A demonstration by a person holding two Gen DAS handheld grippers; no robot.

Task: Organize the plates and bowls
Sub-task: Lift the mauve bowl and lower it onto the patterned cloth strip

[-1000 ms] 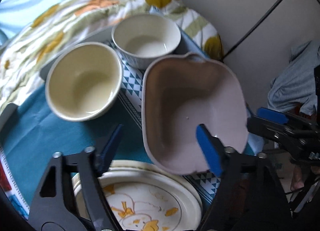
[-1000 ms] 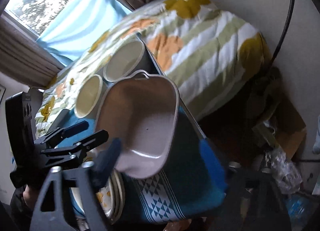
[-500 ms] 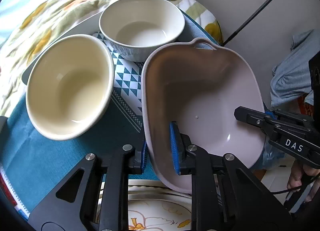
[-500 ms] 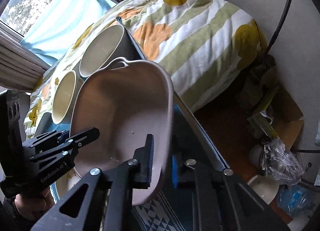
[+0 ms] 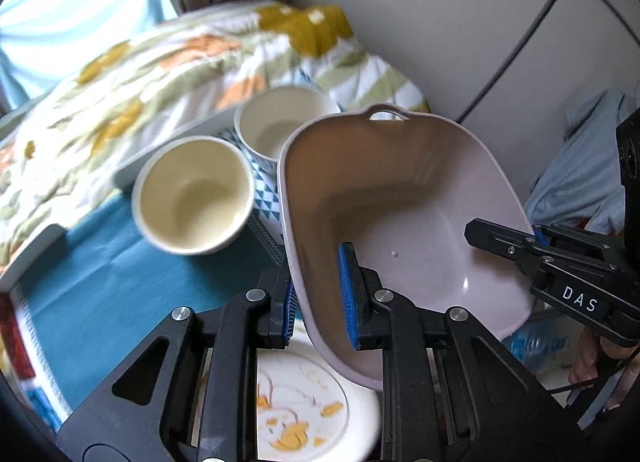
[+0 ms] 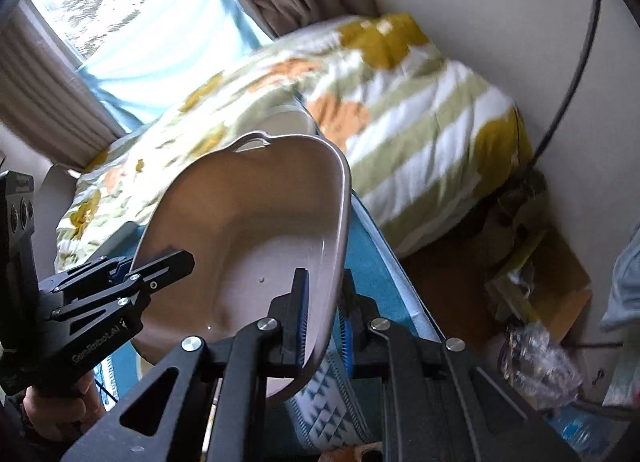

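Two tongs of mine grip one pinkish-grey handled dish (image 5: 404,197) by opposite rims: my left tongs (image 5: 320,294) clamp its near-left wall, one blue pad inside and one outside, and my right tongs (image 6: 324,314) pinch the right-hand wall the same way, so both sets are narrowed onto the dish. It hangs tilted above the counter (image 5: 100,282), which is covered by a teal cloth with a band of white triangles. Much is hidden: the dish covers part of the white bowl (image 5: 280,121) behind it and the upper edge of the patterned plate (image 5: 304,402), and my own left tongs block the plate's left side. In the right wrist view the dish hides nearly all of the counter, and only a pale sliver of a bowl's rim peeks over its far edge. A cream bowl (image 5: 192,193) sits just left of the dish, blurred. Both tongs point steeply downward; in each view the other set reaches in from the side, with part of a hand (image 6: 56,406) around the left grip, cut off by the frame. Beyond the counter lies a flowered quilt (image 5: 160,65), smeared by blur.
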